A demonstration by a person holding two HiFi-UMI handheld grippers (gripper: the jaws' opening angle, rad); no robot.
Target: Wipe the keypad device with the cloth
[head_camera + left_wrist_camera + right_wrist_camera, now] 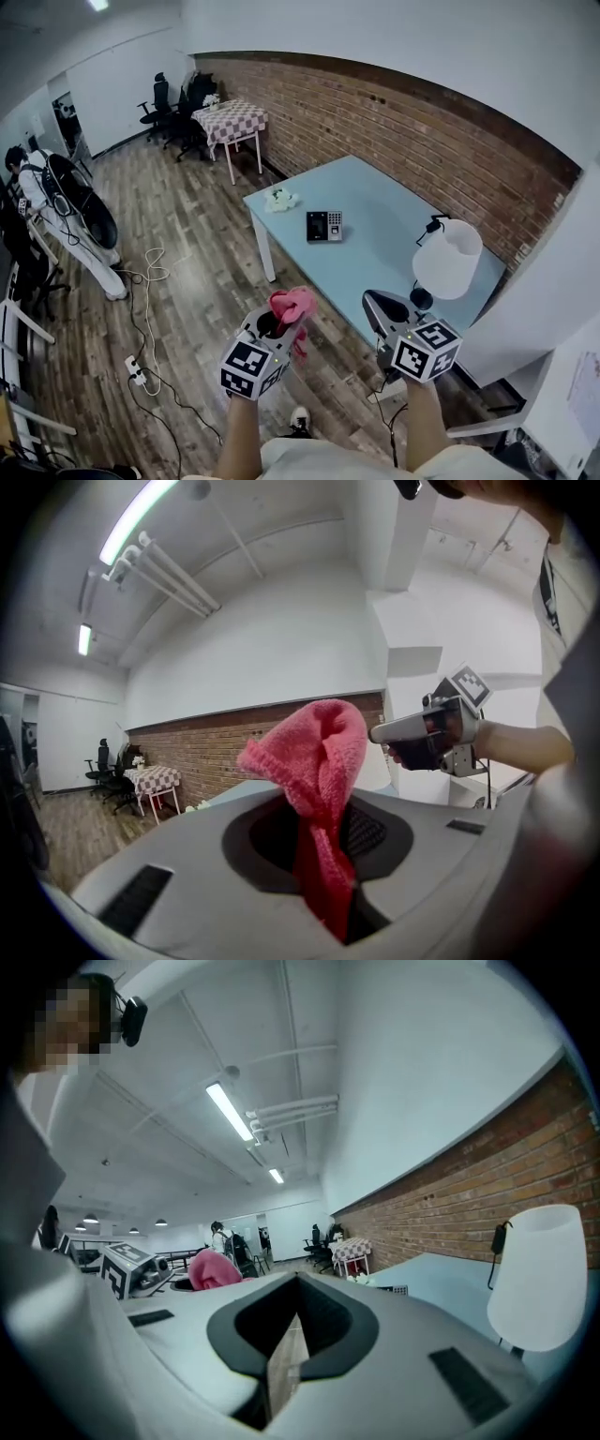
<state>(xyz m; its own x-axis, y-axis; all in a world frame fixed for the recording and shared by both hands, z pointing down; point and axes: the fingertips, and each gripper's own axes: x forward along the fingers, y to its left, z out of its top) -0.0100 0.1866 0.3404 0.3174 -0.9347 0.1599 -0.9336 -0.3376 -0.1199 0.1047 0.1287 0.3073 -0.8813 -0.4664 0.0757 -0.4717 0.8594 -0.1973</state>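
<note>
A black keypad device [324,226] lies flat near the middle of the light blue table [375,202]. My left gripper [272,324] is held up in the air over the floor, short of the table's near edge, shut on a pink cloth [292,307] that bunches out above its jaws [314,761]. My right gripper [382,309] hovers beside it near the table's near corner, jaws closed together with nothing between them [286,1372]. In the right gripper view the cloth [212,1268] and the keypad device [397,1289] show small in the distance.
A white lamp [446,260] stands on the table's right end, close to my right gripper. A small white flower bunch [279,198] sits at the table's left corner. A brick wall [394,122] runs behind. Cables [150,309] trail on the wooden floor; a checkered table [231,120] stands far back.
</note>
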